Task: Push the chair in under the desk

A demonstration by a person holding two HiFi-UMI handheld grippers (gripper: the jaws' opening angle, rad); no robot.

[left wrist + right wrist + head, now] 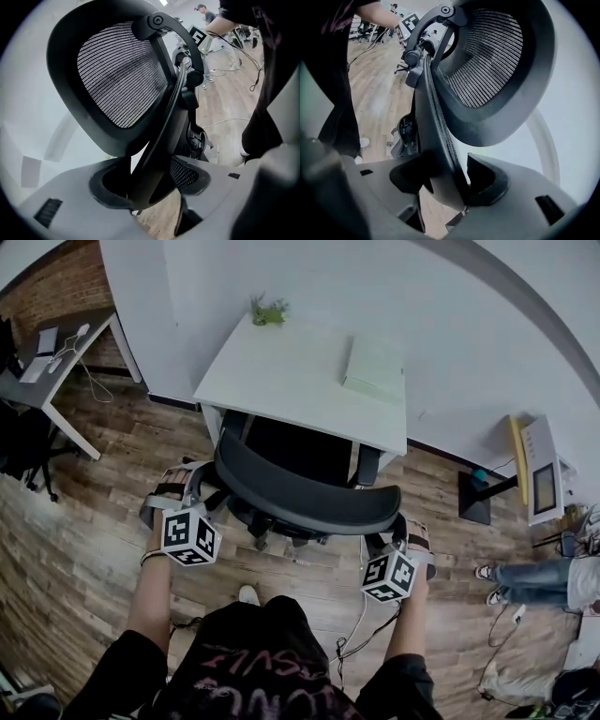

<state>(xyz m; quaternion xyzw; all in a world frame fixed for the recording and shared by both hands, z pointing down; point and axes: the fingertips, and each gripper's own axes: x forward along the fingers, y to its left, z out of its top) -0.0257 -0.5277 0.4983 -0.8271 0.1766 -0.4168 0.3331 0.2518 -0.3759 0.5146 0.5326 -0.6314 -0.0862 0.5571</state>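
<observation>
Nearest, the person's black shirt fills the bottom of the head view, and both arms reach forward to the chair. The left claw is clenched on the left edge of the chair's curved back and the right claw on its right edge, the dark frame pinched between each pair of jaws. The seat sits partly under the white table, the back out toward the person, over a wooden floor; a small green plant and a pale flat box rest on the table.

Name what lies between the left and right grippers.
The chair backrest, in the head view: left gripper and right gripper each clamp one end.
</observation>
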